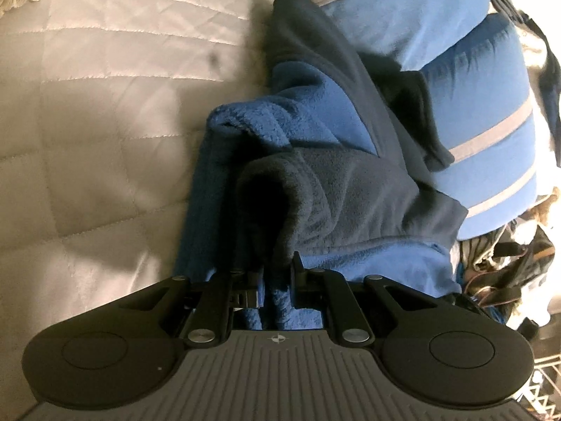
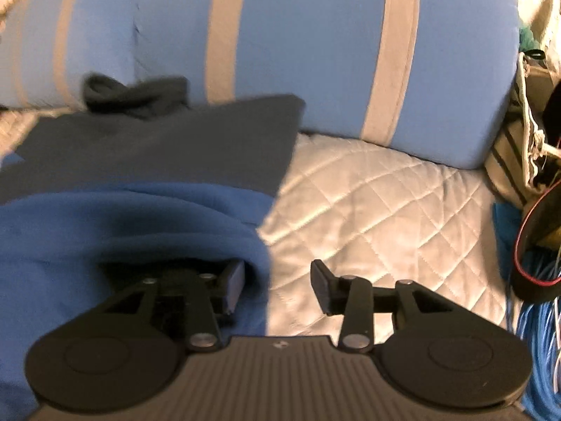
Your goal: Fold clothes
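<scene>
A blue and dark navy fleece garment (image 1: 326,161) lies bunched on a quilted beige bedspread (image 1: 98,112). My left gripper (image 1: 277,277) is shut on a fold of the fleece, which bulges up between and over its fingers. In the right wrist view the same fleece garment (image 2: 140,175) lies at the left, navy part flat, blue part rolled up near me. My right gripper (image 2: 277,280) stands open; its left finger (image 2: 235,280) touches the blue edge and its right finger (image 2: 324,286) hangs over the bare quilt.
Blue pillows with grey stripes (image 2: 315,42) line the far edge of the bedspread (image 2: 368,203), also the pillows (image 1: 455,87) at the right in the left view. Bags, cables and a blue cord bundle (image 2: 540,298) crowd the bed's right side.
</scene>
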`<state>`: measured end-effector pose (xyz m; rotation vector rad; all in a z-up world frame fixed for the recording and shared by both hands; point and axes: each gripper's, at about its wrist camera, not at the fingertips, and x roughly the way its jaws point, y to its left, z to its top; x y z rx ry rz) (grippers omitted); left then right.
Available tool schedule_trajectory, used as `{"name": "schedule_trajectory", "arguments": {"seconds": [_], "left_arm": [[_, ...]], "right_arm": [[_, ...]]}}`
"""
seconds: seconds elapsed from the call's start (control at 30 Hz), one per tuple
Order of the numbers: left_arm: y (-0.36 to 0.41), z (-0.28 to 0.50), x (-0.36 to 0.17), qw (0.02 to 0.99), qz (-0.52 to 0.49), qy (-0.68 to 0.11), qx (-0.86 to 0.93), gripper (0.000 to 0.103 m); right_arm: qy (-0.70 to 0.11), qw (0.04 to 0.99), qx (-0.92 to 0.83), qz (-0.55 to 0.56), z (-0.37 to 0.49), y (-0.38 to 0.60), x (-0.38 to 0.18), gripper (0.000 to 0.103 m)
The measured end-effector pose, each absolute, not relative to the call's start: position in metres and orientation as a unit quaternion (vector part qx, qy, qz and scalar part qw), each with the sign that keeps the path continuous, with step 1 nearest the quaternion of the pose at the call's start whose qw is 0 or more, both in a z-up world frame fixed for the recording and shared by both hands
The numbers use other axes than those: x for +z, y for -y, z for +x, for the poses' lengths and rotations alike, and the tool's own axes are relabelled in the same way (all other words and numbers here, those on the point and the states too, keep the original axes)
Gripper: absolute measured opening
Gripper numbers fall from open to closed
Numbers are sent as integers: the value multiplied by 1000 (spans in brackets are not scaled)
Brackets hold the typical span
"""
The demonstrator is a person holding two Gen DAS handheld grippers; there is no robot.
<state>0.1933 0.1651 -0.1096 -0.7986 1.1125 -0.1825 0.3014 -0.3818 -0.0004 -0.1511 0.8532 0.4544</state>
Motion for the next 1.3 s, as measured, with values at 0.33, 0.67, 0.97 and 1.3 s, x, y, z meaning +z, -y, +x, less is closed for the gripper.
{"name": "schedule_trajectory", "arguments": {"seconds": [0.33,0.67,0.97,1.3], "left_arm": [[-166,190,-110,770,-377,-508,-82,13],[-165,191,-109,769,-381,-507,-78,13],[-165,192,-103,779,-371,-500,-68,13],[-174,194,-105,775,-386,-497,-66,17]], "right_arm": [[-429,852,299,-7,293,373,-24,58],[-467,835,269,107,308,389,-44,11],[-479,836,244,110,312,394,-33,9],[-477,850,221,42,309,371,-36,42]]}}
